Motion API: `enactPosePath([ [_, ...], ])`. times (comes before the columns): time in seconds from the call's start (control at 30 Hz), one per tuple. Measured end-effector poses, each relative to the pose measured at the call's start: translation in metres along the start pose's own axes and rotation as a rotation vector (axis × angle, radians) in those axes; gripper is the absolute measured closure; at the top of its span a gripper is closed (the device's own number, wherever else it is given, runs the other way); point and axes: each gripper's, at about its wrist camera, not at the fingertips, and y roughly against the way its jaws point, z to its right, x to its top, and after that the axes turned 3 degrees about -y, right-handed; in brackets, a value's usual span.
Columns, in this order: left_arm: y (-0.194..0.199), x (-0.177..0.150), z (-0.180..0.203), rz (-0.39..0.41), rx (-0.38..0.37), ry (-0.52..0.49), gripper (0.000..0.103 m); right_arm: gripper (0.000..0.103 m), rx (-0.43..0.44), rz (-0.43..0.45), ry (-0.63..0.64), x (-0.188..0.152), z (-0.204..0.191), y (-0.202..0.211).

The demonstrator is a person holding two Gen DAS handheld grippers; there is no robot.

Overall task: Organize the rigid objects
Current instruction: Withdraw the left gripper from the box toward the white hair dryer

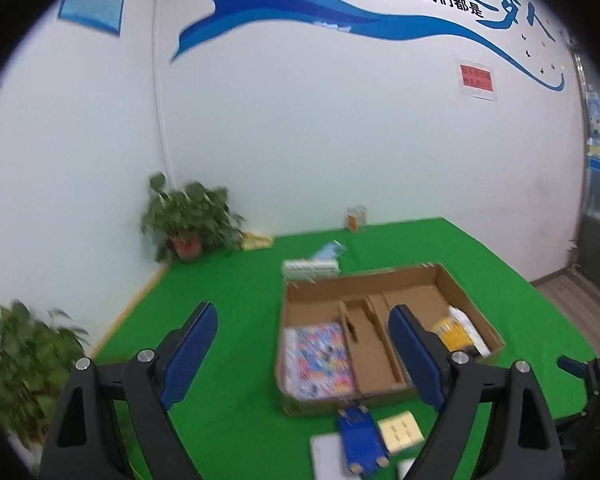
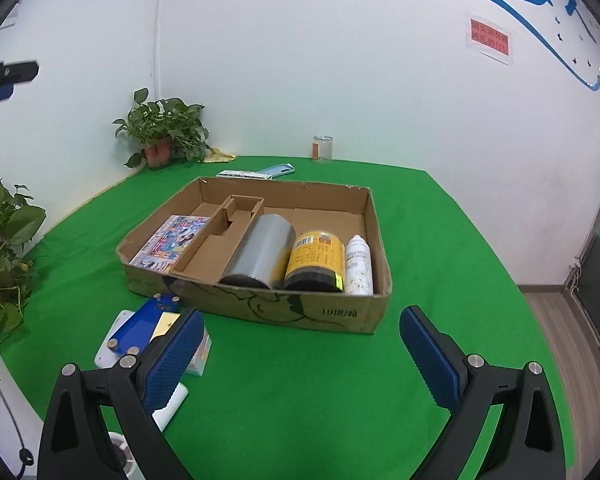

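Left wrist view: left gripper (image 1: pixel 302 354) nearest, jaws spread wide and empty, blue ribbed pads on black arms. Just below and between them, a flat blue plastic piece (image 1: pixel 358 438) with round metal studs lies on the green felt table (image 1: pixel 228 288), touching a pale yellow block (image 1: pixel 401 431) and a white slab. Beyond the fingertips, the shallow cardboard box (image 1: pixel 332 284) with corrugated dividers; a glossy colourful booklet (image 1: pixel 320 360) lies flat in its left compartment, a yellow-labelled can (image 1: pixel 454 332) partly hidden behind the right finger. Blurred. Right wrist view: right gripper (image 2: pixel 302 354) released, nothing between its textured pads. The box sits past the tips, centre; its right compartment holds a grey cylinder (image 2: pixel 266 252), the yellow can and a white bottle (image 2: pixel 358 266), lying side by side, touching. Blue piece near left.
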Motion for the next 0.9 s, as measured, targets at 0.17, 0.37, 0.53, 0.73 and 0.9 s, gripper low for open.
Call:
enactPosePath([
  [0.17,-0.035,-0.086,0.025,-0.193,-0.22,0.057,0.015,0.004,-0.018,-0.02,0.0,-0.032,-0.014,0.016],
  [0.37,-0.053,-0.159,0.039,-0.285,-0.323,0.202,0.016,0.004,-0.038,-0.046,0.026,-0.074,-0.028,0.01],
  [0.53,-0.037,-0.168,0.043,-0.214,-0.284,0.171,0.016,0.004,-0.041,0.011,0.026,-0.089,-0.028,0.013],
  [0.73,-0.052,-0.18,0.042,-0.302,-0.465,0.187,0.031,0.023,0.146,0.045,0.019,-0.097,-0.028,0.024],
  [0.9,-0.083,-0.222,0.046,-0.529,-0.622,0.311,0.031,0.02,0.381,-0.042,0.1,-0.129,-0.05,0.019],
])
